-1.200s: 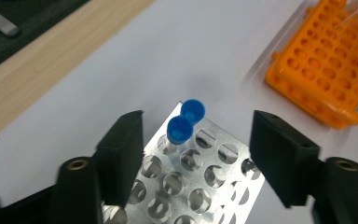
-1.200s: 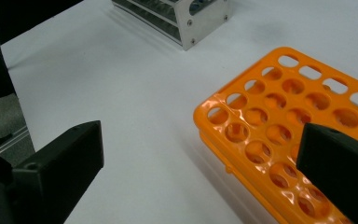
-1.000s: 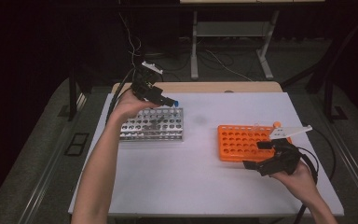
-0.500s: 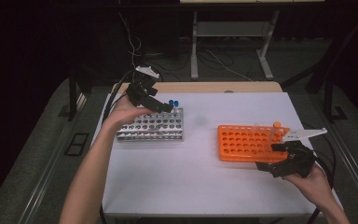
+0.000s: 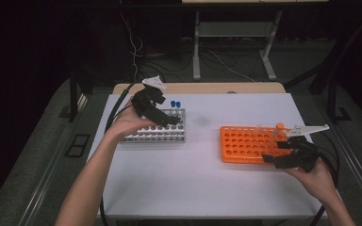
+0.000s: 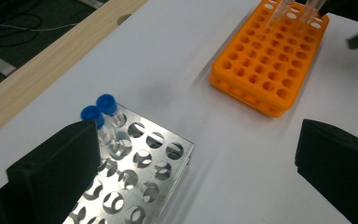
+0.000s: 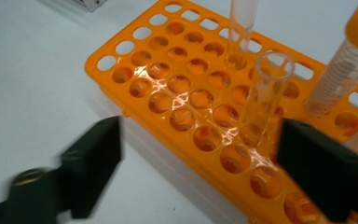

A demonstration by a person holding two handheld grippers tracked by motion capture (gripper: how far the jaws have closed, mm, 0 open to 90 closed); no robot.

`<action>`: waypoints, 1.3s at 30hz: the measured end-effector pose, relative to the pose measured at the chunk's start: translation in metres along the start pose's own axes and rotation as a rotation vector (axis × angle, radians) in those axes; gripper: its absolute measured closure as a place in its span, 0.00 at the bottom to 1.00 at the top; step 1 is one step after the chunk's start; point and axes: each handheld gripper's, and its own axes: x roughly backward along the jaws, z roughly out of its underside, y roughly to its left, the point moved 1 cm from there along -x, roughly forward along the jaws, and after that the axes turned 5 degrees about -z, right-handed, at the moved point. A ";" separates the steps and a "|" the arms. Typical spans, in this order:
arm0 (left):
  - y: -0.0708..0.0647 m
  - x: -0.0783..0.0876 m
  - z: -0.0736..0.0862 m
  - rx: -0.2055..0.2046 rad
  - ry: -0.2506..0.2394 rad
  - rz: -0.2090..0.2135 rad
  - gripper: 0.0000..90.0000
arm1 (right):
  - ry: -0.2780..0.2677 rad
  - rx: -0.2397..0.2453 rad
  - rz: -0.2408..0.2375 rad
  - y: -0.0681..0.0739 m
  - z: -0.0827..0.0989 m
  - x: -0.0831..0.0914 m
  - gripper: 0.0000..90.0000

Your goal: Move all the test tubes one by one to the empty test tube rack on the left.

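High view: left gripper (image 5: 167, 115) hovers over the steel rack (image 5: 156, 134) at the counter's (image 5: 193, 188) left, fingers wide apart with nothing between them; its jaws have just been opening. Two blue-capped tubes (image 5: 175, 103) stand upright in the rack's far corner, just beside the gripper. Left gripper view: same two blue caps (image 6: 100, 108) in adjacent corner holes, every other hole I can see is empty. Right gripper (image 5: 283, 151) sits at the near right edge of the orange rack (image 5: 245, 146), fingers parted but have just been closing a bit; nothing pressed between them yet. Right gripper view: a clear uncapped tube (image 7: 263, 93) stands in the orange rack between the fingers, not touched as far as I can tell; a second clear tube (image 7: 240, 28) stands farther back, and an orange-capped graduated tube (image 7: 342, 70) leans to the right. Progress guess: looks like tubes get moved between racks, two blue ones already seated in the steel rack, left hand free. Left to do: right gripper likely has to close on the clear tube and lift it; the other orange-rack tubes remain. Early stage, most holes unfilled.
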 end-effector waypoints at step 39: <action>-0.026 -0.015 -0.001 -0.073 0.025 0.070 0.00 | 0.019 0.043 0.189 -0.009 -0.013 -0.009 0.83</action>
